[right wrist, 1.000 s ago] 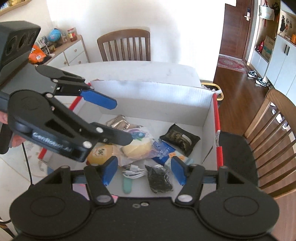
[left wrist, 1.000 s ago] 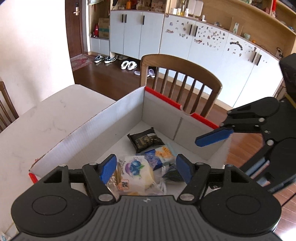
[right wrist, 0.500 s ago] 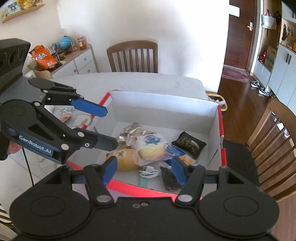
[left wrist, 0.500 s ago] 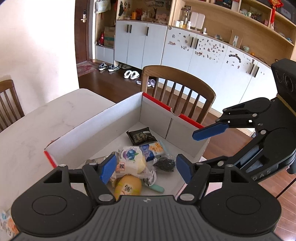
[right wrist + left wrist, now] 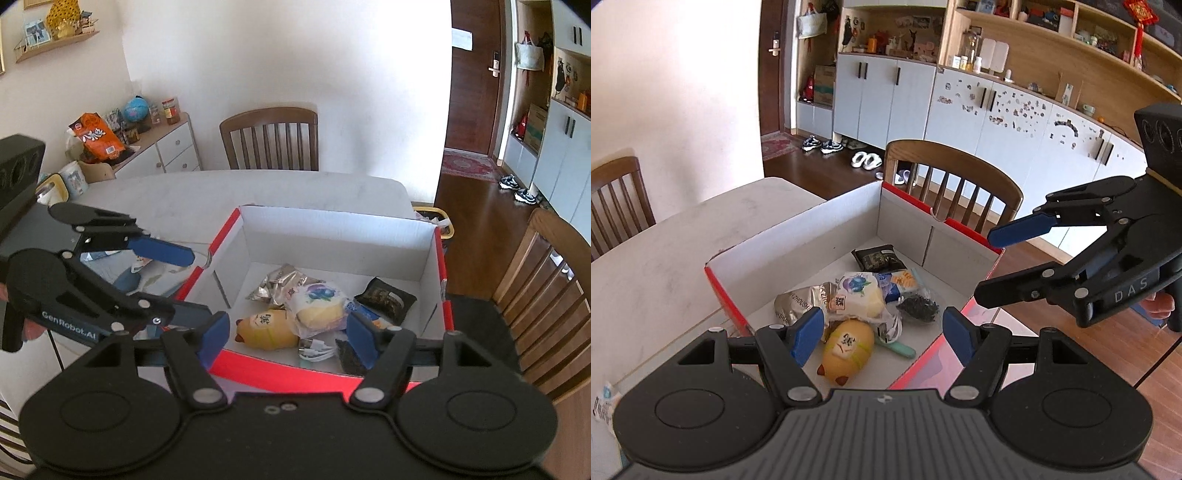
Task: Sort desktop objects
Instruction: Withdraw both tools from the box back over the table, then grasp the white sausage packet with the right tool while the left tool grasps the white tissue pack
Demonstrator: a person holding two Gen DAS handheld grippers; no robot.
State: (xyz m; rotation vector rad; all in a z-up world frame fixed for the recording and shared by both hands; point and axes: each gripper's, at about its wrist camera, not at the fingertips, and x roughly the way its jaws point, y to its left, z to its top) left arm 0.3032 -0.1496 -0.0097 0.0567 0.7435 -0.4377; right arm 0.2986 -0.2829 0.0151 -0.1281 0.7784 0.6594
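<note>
Both grippers empty above the box (image 5: 439, 254): left gripper (image 5: 882, 334) fingers released, right gripper (image 5: 288, 336) fingers opening, nothing between. Best to check the desk (image 5: 258, 188) for strays on the left, then lower squarely over one item

The cardboard box (image 5: 827, 229) is matt white inside with glossy red outer faces. The crinkled silver foil packet (image 5: 798, 302) shines; the bread wrapper (image 5: 857, 299) is clear glossy plastic. The tabletop (image 5: 683, 258) looks like matt pale stone, and the chair (image 5: 956, 177) is smooth varnished wood.
</note>
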